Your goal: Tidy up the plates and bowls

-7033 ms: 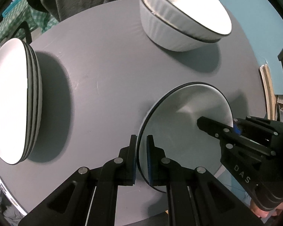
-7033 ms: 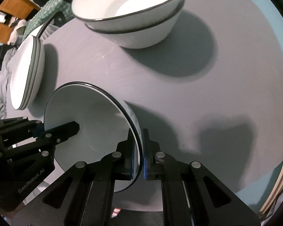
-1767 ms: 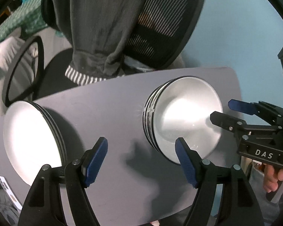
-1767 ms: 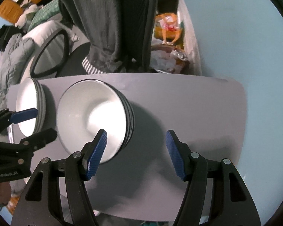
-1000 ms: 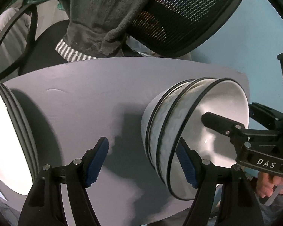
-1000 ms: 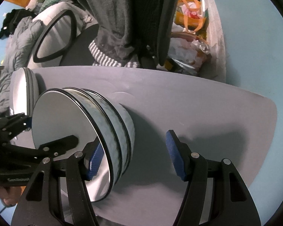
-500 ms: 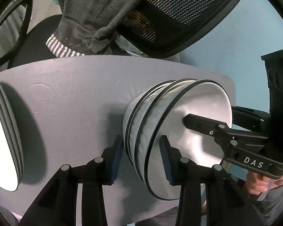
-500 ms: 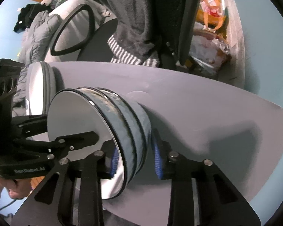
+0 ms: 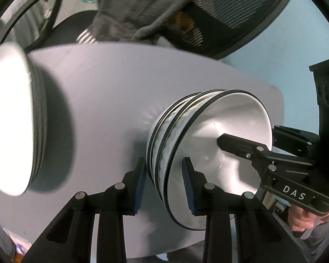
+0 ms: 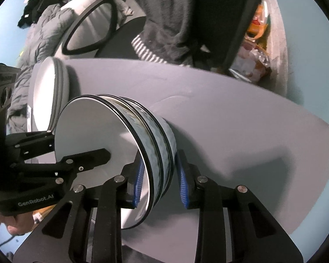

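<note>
- Both sets of jaws clamp the bowls (image 9: 210, 151): my left gripper (image 9: 164, 184) has just been closing on the near-left rim, 1 blue pad outside the wall and 1 inside the top bowl; my right gripper (image 10: 161, 182) has closed the same way on the opposite rim.
- 3 bowls sit nested, well right of the plates (image 9: 13, 118), on the grey table (image 9: 111, 92).
- Whether the pads truly press on all 3 rims I cannot tell; the left outer pad looks just beside the lowest bowl.
- To do this step well, I judge both grips should be equally deep before any lift, so the stack cannot pivot between them.
- I would raise both hands together and level; a lag on 1 side would tip the stack.
- Glazed walls are likely slippery, so I favour firm pressure and a slow move.
- I would keep clear of the plates and set the stack down flat before letting go.
</note>
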Tool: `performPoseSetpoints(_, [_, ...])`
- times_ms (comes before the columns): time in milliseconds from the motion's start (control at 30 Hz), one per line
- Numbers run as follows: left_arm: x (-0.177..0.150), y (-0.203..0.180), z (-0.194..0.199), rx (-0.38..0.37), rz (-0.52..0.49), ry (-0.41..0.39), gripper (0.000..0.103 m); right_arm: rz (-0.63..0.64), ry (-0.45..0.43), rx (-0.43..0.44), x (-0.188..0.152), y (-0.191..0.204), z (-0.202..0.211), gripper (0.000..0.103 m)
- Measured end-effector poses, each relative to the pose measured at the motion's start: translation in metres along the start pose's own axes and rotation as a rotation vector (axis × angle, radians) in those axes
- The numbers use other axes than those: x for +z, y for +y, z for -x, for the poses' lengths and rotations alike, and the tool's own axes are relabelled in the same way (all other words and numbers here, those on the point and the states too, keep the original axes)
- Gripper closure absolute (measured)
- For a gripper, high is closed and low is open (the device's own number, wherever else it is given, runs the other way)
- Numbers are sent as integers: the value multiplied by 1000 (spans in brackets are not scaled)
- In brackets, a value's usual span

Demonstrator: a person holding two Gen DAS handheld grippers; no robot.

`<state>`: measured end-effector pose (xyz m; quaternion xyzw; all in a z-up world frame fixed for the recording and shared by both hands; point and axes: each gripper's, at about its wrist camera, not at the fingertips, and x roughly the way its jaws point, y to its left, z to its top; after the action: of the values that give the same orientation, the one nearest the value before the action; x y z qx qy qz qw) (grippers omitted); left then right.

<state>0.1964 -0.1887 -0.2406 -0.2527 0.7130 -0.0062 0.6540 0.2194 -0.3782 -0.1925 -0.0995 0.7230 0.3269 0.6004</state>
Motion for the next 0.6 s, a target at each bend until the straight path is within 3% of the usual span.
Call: performPoseSetpoints(600, [-86,102,23,62,89,-6,71,76,37,15,-23,109,-52,74])
